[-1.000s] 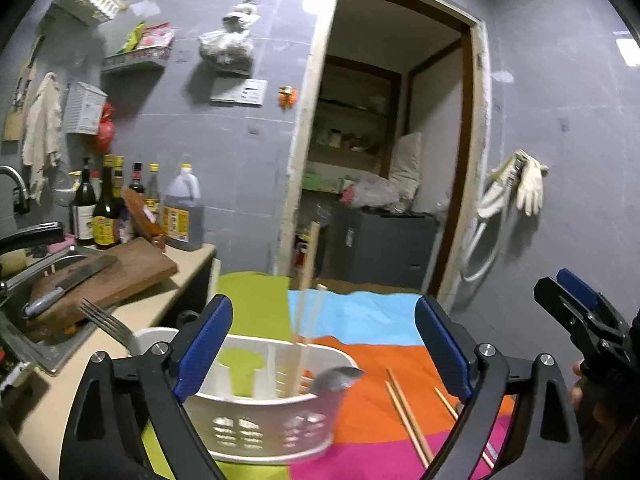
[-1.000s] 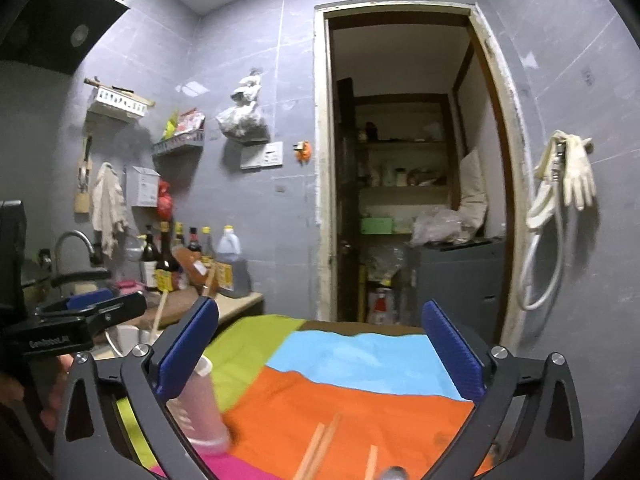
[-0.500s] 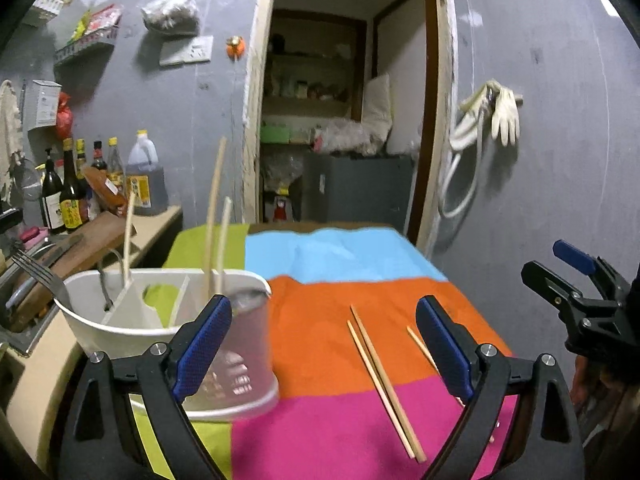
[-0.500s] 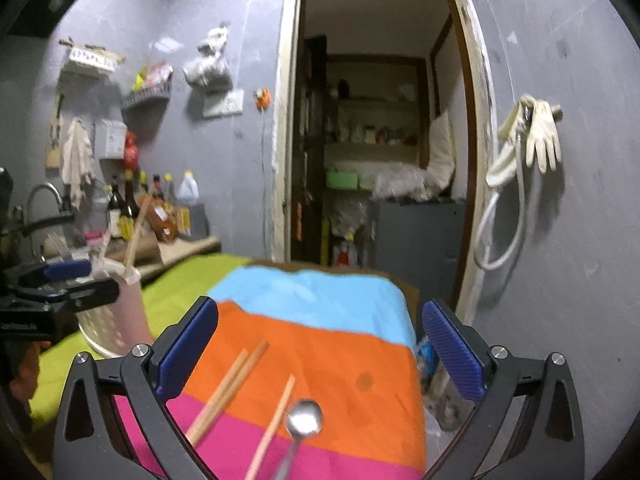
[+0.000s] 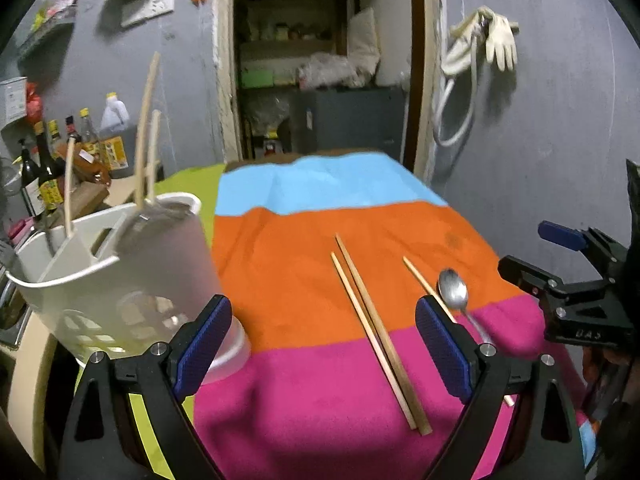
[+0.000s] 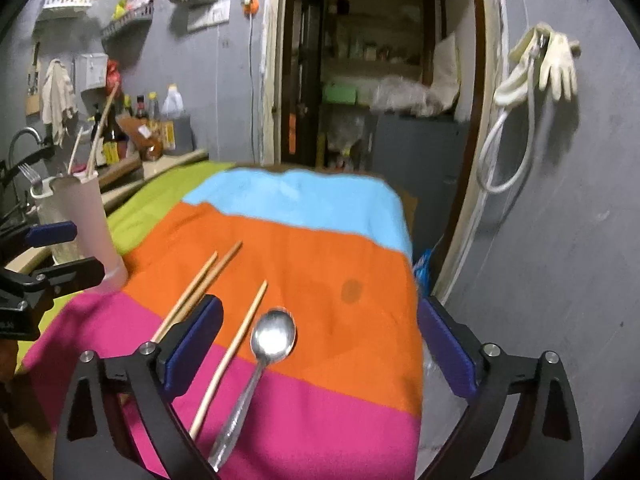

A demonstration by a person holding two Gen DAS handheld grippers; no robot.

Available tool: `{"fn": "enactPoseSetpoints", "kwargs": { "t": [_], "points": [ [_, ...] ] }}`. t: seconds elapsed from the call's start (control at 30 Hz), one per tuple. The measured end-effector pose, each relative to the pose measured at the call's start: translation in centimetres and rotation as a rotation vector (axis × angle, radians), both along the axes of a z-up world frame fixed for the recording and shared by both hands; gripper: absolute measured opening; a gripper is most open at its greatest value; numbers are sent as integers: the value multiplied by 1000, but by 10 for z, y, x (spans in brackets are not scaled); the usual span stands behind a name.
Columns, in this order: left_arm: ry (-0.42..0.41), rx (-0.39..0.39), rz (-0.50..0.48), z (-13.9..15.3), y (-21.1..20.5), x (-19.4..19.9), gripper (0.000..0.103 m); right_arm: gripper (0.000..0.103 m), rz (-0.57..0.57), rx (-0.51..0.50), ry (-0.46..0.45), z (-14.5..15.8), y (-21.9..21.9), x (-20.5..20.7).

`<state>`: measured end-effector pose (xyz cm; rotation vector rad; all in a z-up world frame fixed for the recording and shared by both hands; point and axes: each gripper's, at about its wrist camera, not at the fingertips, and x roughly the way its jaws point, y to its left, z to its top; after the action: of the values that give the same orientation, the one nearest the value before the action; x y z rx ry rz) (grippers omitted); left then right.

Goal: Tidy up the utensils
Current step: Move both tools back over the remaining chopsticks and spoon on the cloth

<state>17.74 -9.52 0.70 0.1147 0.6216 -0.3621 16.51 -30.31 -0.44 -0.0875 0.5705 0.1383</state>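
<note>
Hovering over the striped cloth (image 6: 360,272), you are lining up a pick: both the left gripper (image 5: 320,344) and right gripper (image 6: 320,344) are gaping wide and empty. The metal spoon (image 6: 272,338) and three wooden chopsticks (image 6: 228,356) are lying loose between your right fingers; the white plastic utensil caddy (image 5: 112,280) is standing well apart on the left. Next, you are likely lowering and pinching one piece.

spoon (image 6: 273,336) lies right of chopsticks (image 6: 200,286) on the cloth (image 6: 344,272).
</note>
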Motion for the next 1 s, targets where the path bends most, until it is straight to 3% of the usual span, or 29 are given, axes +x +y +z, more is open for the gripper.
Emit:
{"fn": "enactPoseSetpoints", "kwargs": {
  "t": [0.13,0.3,0.5,0.63,1.0],
  "points": [
    [46,33,-26,-12,-9,10,81,79,17,19,81,-13,-4,6],
    [146,38,-49,-26,-15,27,56,64,45,16,156,-26,0,14],
    [275,27,-59,-41,-17,50,36,55,80,-2,223,-34,8,24],
    [342,0,-62,-46,-16,64,33,52,93,-4,255,-39,11,30],
    [376,-6,-72,-46,-23,86,20,49,106,-23,299,-48,22,44]
  ]
}}
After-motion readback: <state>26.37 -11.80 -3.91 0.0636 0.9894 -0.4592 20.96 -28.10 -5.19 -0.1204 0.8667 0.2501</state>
